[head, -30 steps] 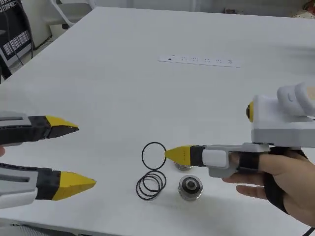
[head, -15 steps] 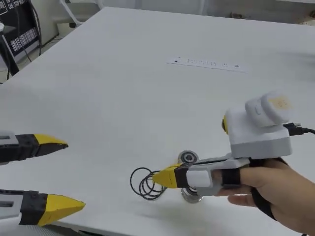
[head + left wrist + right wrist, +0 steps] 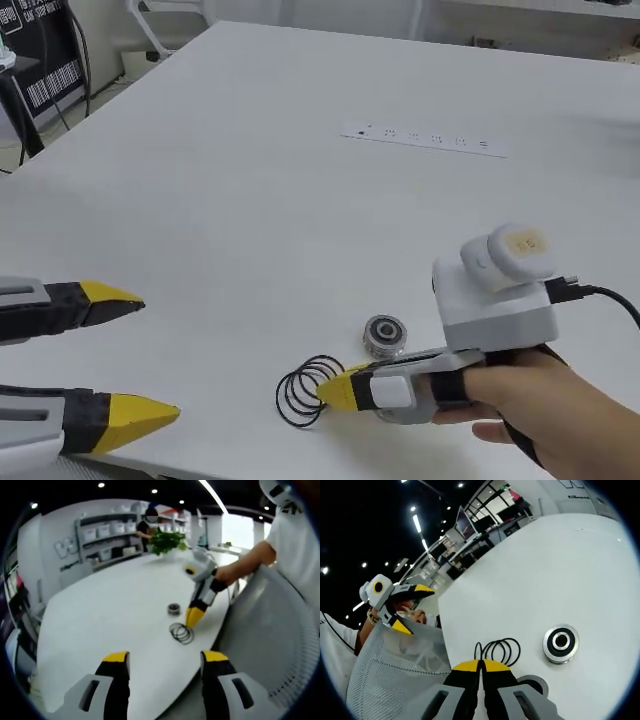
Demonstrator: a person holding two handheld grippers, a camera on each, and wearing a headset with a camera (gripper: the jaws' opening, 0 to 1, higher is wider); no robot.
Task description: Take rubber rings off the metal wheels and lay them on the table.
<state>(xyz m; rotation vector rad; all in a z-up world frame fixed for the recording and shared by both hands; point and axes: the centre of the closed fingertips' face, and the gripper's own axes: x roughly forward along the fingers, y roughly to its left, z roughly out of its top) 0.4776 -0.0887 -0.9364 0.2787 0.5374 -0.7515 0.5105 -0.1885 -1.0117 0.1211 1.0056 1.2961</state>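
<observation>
Lying stacked at the table's [image 3: 250,180] near edge, rubber rings [image 3: 300,392] touch the right gripper [image 3: 335,390], jaws pressed together. Metal wheel [image 3: 384,334] just beyond. Left gripper [image 3: 158,355] spread wide, far left.

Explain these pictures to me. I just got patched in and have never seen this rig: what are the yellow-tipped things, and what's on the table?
There is no robot here. A person holds a two-jaw tool, called a gripper, in each hand. The wide picture comes from a headset camera looking down at the white table. The two round pictures come from cameras riding on the grippers, each looking along its own yellow-tipped jaws. The left gripper is open and empty near the table's edge. The right gripper is shut, with its tip at a small pile of black rubber rings; I cannot tell whether it pinches one. Near the pile lies a metal wheel, and a second wheel peeks out from under the right gripper.
</observation>
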